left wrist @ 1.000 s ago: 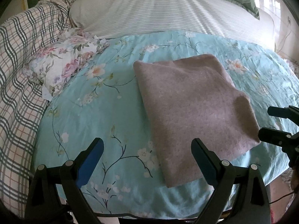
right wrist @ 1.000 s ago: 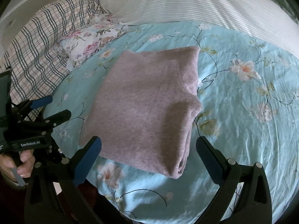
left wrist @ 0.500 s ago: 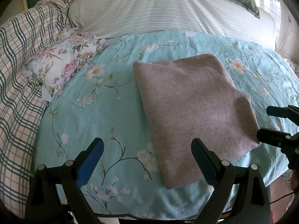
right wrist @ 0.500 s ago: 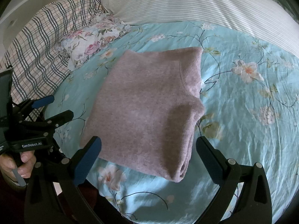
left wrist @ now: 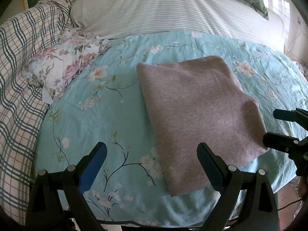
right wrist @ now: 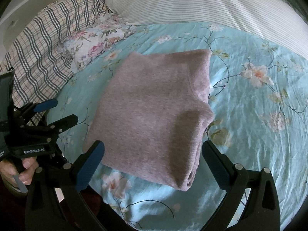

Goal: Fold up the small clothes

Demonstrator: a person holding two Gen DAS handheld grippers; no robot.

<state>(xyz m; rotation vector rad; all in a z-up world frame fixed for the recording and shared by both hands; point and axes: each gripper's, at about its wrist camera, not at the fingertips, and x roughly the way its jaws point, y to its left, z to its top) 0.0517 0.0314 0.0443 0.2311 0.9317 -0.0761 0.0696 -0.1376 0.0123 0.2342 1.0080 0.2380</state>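
Note:
A pinkish-grey knit garment (left wrist: 200,115) lies folded into a thick rectangle on the turquoise floral bed sheet (left wrist: 96,119); it also shows in the right wrist view (right wrist: 152,111). My left gripper (left wrist: 152,159) is open and empty, held near the garment's near left corner, above the sheet. My right gripper (right wrist: 153,158) is open and empty, hovering over the garment's near edge. Each gripper shows in the other's view: the right gripper (left wrist: 277,127) at the garment's right edge, the left gripper (right wrist: 57,111) left of it.
A floral cloth (left wrist: 63,67) lies bunched at the left. A plaid blanket (left wrist: 17,77) covers the far left. A striped pillow (left wrist: 173,9) lies at the back. The bed's near edge runs just under both grippers.
Both grippers have drawn slightly back and up from the folded garment. The garment has stayed still on the sheet.

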